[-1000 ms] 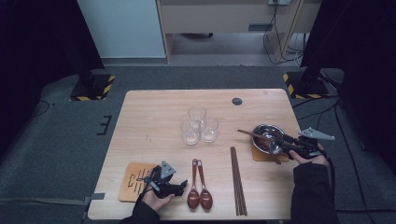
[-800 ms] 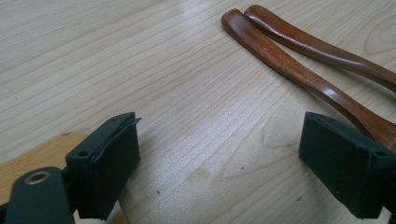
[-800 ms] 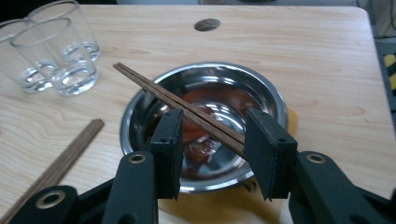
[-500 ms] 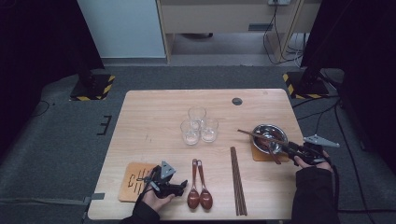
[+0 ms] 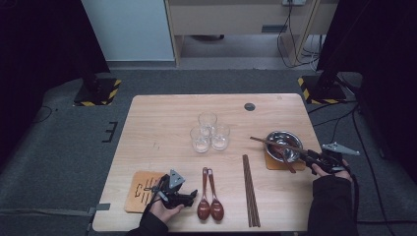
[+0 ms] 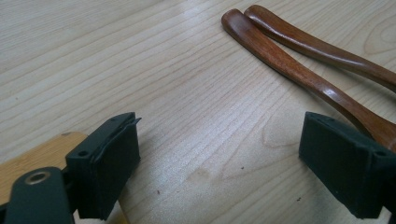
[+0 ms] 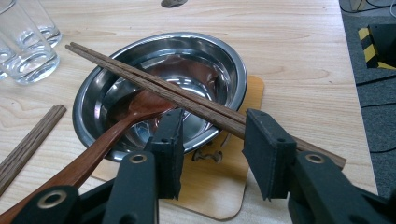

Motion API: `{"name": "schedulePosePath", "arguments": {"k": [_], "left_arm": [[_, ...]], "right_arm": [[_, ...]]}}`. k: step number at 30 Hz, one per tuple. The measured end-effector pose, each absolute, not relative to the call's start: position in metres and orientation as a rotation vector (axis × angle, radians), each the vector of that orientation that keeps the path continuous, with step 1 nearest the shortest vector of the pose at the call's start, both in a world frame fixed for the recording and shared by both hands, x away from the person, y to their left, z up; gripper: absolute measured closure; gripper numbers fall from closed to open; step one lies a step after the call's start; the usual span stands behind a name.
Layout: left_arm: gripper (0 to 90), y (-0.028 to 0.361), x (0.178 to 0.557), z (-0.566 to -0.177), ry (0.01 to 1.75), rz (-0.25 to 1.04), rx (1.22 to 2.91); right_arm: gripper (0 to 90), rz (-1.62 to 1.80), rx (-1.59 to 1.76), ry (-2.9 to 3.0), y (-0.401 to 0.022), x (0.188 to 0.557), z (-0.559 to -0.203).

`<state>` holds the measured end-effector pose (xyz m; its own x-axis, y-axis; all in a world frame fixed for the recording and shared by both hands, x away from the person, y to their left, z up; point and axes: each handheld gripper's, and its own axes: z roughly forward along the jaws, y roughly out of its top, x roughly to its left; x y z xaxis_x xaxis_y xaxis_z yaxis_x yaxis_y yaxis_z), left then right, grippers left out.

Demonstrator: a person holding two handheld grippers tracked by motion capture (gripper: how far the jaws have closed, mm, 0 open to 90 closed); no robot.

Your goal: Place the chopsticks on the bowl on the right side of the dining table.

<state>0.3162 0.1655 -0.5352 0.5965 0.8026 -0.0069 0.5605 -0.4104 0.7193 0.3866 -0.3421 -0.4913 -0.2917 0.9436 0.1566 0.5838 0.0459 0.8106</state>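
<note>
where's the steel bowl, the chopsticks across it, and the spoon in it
steel bowl (image 7: 229,63), right gripper view, far right rim
chopsticks (image 7: 140,74), right gripper view, mid-shaft over the bowl
spoon (image 7: 100,147), right gripper view, handle

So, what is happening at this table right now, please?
A person is setting a table with a gripper in each hand. The right gripper is at the steel bowl, which stands on a wooden coaster with a wooden spoon in it. A pair of chopsticks lies across the bowl's rim and passes between the jaws, which have just been opening. The left gripper rests open on the table beside two more spoons. Three glasses stand in the middle.
</note>
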Motion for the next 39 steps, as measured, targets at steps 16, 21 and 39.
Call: {"name": "schedulePosePath", "arguments": {"k": [16,21,39], "left_arm": [[11.4,0.165,0.316,-0.535,1.074,0.447,2.128],[11.4,0.165,0.316,-0.535,1.074,0.447,2.128],[11.4,0.165,0.316,-0.535,1.074,0.447,2.128]], "right_arm": [[49.4,1.153,1.529,1.893,-0.347,0.397,-0.494],[48.4,1.163,1.536,1.887,-0.348,0.400,-0.495],[43.4,1.153,1.522,1.887,-0.349,0.408,-0.498]]}}
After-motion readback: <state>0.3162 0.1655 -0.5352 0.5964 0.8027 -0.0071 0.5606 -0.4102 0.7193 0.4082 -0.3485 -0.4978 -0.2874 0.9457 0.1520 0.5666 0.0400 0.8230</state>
